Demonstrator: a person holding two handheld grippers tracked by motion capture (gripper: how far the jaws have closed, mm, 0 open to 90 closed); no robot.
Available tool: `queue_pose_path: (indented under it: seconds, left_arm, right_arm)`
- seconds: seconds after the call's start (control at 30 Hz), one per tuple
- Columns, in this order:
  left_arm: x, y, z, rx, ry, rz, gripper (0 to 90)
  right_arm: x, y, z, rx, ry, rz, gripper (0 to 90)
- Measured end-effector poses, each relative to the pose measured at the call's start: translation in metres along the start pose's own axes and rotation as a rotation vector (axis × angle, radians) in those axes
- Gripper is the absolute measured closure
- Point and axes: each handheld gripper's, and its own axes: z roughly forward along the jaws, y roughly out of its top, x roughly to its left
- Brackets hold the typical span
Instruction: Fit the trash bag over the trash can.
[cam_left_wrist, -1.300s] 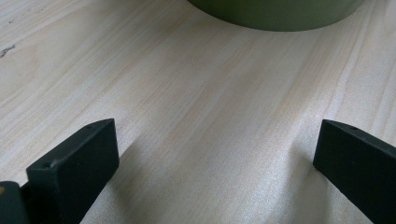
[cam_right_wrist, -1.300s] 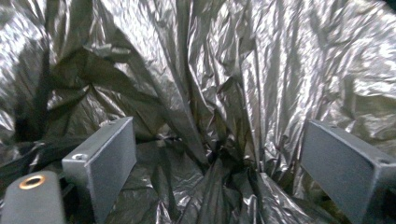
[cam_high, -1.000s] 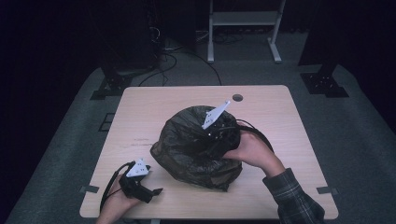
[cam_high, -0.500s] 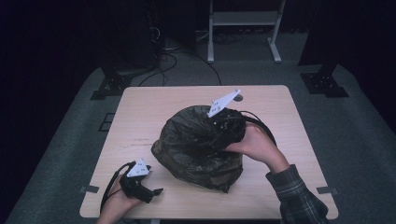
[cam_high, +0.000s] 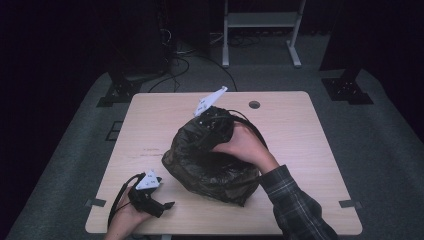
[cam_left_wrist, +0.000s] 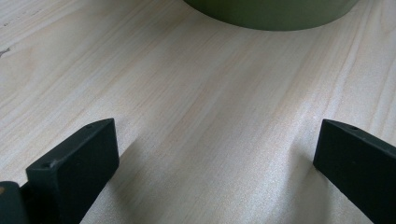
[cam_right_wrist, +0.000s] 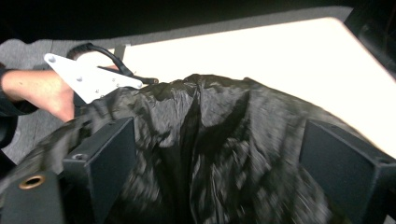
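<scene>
A crumpled black plastic bag (cam_high: 210, 165) covers a bulky round object in the middle of the table. My right gripper (cam_high: 202, 137) lies over the bag's top, its grey plate (cam_high: 210, 101) sticking up at the far side. In the right gripper view its jaws stand wide apart over the glossy bag (cam_right_wrist: 210, 154), so my right gripper (cam_right_wrist: 217, 163) is open. My left gripper (cam_high: 162, 202) rests on the table near the front left edge. It is open too, my left gripper (cam_left_wrist: 215, 158) over bare wood with a green round rim (cam_left_wrist: 271, 14) ahead.
The wooden table (cam_high: 300, 125) has a small round hole (cam_high: 254, 105) at its far side. Grey carpet, cables and a white stand's legs (cam_high: 260, 55) lie beyond it. The other hand with the left gripper's plate (cam_right_wrist: 88, 79) shows past the bag.
My right gripper has swung left across the bag's top, and the bag has shifted with it. The left gripper has stayed put.
</scene>
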Motion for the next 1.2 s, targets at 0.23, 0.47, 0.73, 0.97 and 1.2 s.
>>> queue_pose_path:
  seconds: [0.23,0.47,0.73,0.97,1.2]
  left_arm:
    - [0.0,0.0,0.0,-0.001,-0.001,0.001,0.0]
    - [0.0,0.0,0.0,0.0,-0.002,0.001,0.0]
    - [0.0,0.0,0.0,0.0,-0.002,0.001,0.0]
    - [0.0,0.0,0.0,0.0,-0.002,0.001,0.0]
    - [0.0,0.0,0.0,0.0,-0.002,0.001,0.0]
  right_arm:
    - [-0.002,-0.001,0.029,0.101,0.023,0.003,10.1]
    - [-0.004,-0.003,0.043,0.186,0.015,0.008,10.1]
    - [-0.001,-0.006,0.056,0.302,-0.009,-0.018,10.1]
    - [-0.001,-0.004,0.049,0.254,0.013,-0.011,10.0]
    - [-0.006,-0.001,0.026,0.206,-0.024,0.003,10.0]
